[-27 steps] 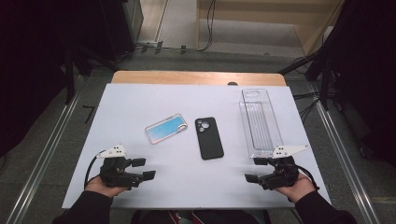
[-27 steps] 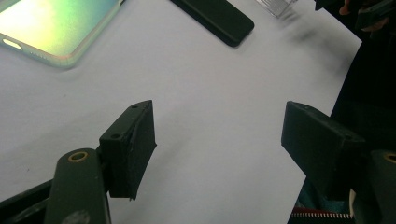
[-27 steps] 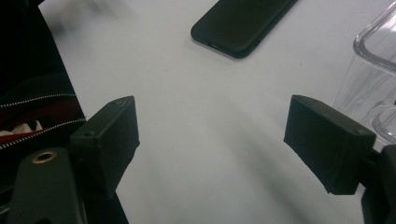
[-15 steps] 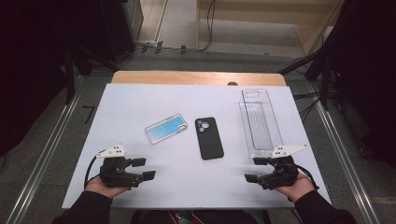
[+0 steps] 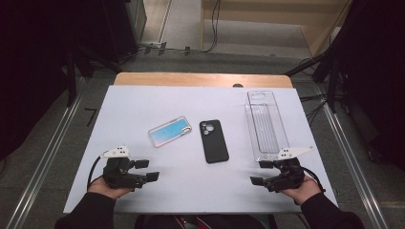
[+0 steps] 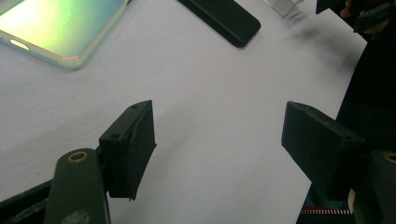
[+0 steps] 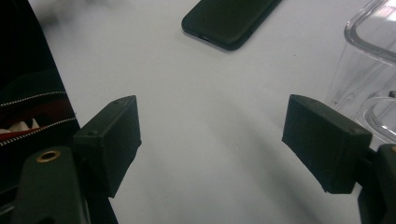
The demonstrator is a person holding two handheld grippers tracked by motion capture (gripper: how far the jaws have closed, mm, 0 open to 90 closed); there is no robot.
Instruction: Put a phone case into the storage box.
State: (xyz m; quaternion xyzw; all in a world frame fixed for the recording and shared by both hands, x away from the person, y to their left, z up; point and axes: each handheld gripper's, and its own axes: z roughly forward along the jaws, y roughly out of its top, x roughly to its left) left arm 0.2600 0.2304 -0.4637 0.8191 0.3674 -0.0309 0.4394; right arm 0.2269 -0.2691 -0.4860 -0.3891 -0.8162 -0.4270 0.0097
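Centrally on the white table (image 5: 143, 100): an iridescent blue-green phone case (image 5: 169, 131) lies just beside a black phone case (image 5: 213, 141); a clear plastic rectangular tray (image 5: 265, 125) lies right of them. Left gripper (image 5: 145, 171) and right gripper (image 5: 260, 172) rest at the near edge, jaws wide, empty. Nothing between grippers and cases.

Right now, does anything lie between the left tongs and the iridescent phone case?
Nothing visible does. The left tongs stand open over bare white table, with the iridescent phone case beyond them.
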